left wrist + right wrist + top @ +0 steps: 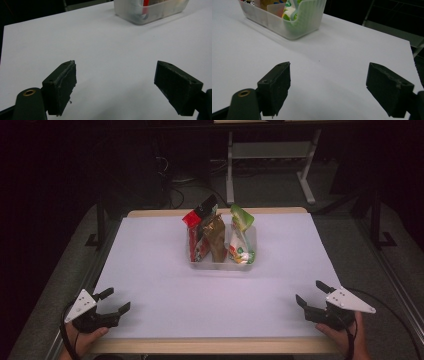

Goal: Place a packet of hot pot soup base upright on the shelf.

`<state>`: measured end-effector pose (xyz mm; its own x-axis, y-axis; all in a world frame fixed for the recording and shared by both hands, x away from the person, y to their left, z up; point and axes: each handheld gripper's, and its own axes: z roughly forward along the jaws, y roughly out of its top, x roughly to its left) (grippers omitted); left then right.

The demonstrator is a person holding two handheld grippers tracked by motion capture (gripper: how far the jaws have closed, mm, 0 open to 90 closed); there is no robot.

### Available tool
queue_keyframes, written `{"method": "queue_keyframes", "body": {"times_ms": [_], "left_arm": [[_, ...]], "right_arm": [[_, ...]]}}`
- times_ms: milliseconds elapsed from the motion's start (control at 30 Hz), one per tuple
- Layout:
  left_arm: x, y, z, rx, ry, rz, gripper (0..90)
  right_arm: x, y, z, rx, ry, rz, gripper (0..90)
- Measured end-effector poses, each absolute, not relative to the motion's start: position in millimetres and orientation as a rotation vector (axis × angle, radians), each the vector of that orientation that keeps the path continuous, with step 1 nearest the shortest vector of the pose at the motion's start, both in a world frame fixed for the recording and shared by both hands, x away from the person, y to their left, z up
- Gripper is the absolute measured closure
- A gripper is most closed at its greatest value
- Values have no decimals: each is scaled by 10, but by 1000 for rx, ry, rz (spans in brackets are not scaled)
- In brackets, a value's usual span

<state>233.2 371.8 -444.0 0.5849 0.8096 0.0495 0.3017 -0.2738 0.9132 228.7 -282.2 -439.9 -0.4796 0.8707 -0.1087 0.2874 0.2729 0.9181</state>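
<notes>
Ahead of the left gripper [116, 301], well beyond its jaws and off toward their right, stands a clear plastic bin [222, 265] on the white-covered counter [150, 270]. The left gripper's jaws are spread wide with nothing between them; in the left gripper view the two black pads [62, 85] frame bare white counter [100, 50], and the bin [150, 12] sits far past them at the upper right. A hand [82, 337] holds this gripper low at the near left edge of the counter.

Inside the bin, going across from the left jaws' side toward the right jaws' side, stand a red snack packet [196, 237] with a black top, a brown packet [216, 237] close against it, and a green and white packet [241, 237] apart from those two, in the end of the bin nearer the right gripper. All three stand roughly upright and rise above the bin's rim.

Well beyond the jaws of the right gripper [311, 295], off toward their left, is the same bin [294, 25]; in the right gripper view the green and white packet [289, 12] shows through its cloudy wall. These jaws too are spread wide, empty, with bare counter [332, 75] between the pads [277, 87]. A hand [345, 335] grips the right gripper at the near right edge of the counter.
</notes>
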Motion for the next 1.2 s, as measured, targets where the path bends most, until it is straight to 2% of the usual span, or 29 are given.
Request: {"method": "queue_keyframes", "body": {"times_ms": [1200], "left_arm": [[2371, 3675, -4414, 1858, 900, 650, 174]], "right_arm": [[2271, -2803, -4432, 1035, 1951, 1161, 196]]}}
